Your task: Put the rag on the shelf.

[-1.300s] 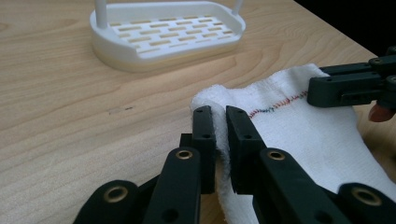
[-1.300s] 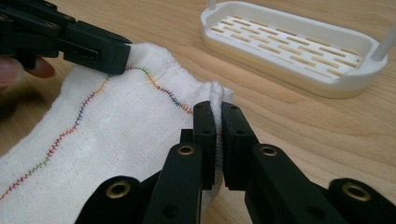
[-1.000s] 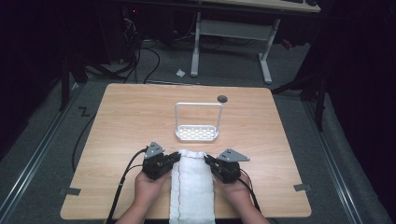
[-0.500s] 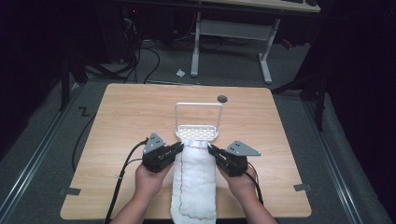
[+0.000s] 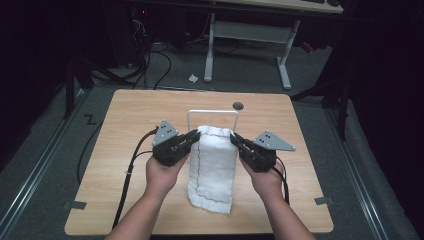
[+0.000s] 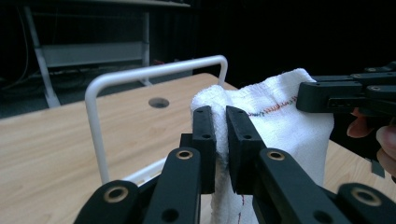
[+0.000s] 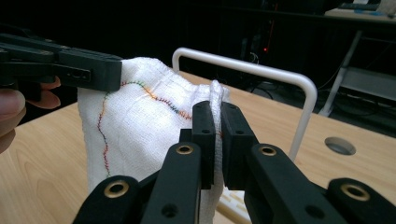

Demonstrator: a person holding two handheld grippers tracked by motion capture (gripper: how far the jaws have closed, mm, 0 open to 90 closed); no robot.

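Both grippers, left (image 5: pixel 192 136) and right (image 5: pixel 234 138), have fingers clamped on the towel's (image 5: pixel 215 167) top corners. It hangs lifted just before the rack (image 5: pixel 212 112), lower end on the bench (image 5: pixel 125 120). Step judged: hanging. Next: carry the top edge over the bar.

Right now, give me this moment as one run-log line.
left gripper: shut on towel corner | right gripper: shut on other corner | white towel: lifted, lower end on table | white rack: just behind towel
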